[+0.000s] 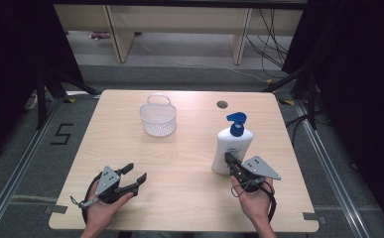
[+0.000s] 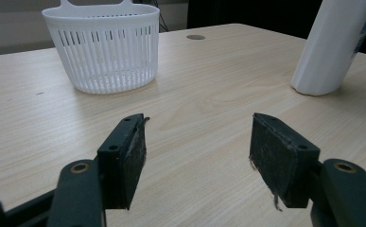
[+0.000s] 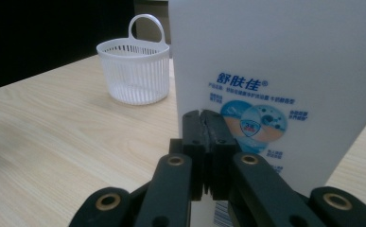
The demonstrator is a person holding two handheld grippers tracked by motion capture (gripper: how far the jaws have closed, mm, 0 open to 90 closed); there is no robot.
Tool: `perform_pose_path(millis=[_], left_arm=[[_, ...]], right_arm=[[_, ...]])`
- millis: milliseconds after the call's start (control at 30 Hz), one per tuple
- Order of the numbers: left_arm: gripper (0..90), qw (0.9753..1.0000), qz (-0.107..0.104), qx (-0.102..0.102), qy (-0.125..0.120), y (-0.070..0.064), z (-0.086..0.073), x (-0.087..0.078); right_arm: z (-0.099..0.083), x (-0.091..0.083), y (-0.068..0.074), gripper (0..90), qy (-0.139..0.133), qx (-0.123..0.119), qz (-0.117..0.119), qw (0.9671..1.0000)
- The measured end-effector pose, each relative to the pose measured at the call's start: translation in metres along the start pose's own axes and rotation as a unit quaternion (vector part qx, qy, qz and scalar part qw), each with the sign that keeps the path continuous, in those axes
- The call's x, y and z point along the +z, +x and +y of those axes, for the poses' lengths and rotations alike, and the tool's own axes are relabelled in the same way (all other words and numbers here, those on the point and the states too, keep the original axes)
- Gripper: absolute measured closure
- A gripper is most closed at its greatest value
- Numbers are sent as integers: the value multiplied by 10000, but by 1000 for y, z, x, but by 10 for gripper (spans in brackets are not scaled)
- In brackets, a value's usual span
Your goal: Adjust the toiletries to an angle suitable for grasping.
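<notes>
– How far along is it?

– Barely begun, I'd say. The bottle (image 1: 232, 146) stands upright on the counter (image 1: 179, 173), well apart from the basket (image 1: 158, 119).

– And the claws?

– The right claw (image 3: 203, 120) has its jaws pressed together, holding nothing, its tips right against the bottle's front. The left claw (image 2: 197, 142) gapes wide and empty. Grasping and moving the bottle are left.
</notes>
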State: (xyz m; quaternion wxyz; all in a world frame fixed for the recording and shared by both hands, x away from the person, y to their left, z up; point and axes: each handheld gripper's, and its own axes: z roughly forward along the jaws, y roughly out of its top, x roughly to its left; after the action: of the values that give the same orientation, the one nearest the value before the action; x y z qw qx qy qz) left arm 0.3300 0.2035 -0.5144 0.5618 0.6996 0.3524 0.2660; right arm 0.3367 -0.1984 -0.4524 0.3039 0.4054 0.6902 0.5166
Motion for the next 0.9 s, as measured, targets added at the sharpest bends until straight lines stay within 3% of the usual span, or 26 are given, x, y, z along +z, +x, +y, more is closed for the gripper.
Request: perform_pose_path(millis=[267,333,567,633,733,800,900], left_arm=[[361,9999,70,-52,86,-1,0,-2],[361,9999,68,-51,86,-1,0,-2],[360,9999,33,-89,79,-2,0,-2],[360,9999,21,-89,74,-2,0,-2],[360,10000,-60,-53,-24,-1,0,1],[360,9999,7,-88,86,-2,0,-1],[360,10000,-34,-34,80,-2,0,0]], right_arm=[[1,8,5,864,63,91,-36,9999],[2,8,4,856,41,-6,-34,10000],[13,-5,12,716,-163,144,-167,9996],[22,-13,14,680,-259,243,-323,9988],[39,-27,17,628,-595,198,-685,9957],[47,-31,16,591,-783,182,-842,9932],[57,-32,14,548,-842,255,-1065,9904]])
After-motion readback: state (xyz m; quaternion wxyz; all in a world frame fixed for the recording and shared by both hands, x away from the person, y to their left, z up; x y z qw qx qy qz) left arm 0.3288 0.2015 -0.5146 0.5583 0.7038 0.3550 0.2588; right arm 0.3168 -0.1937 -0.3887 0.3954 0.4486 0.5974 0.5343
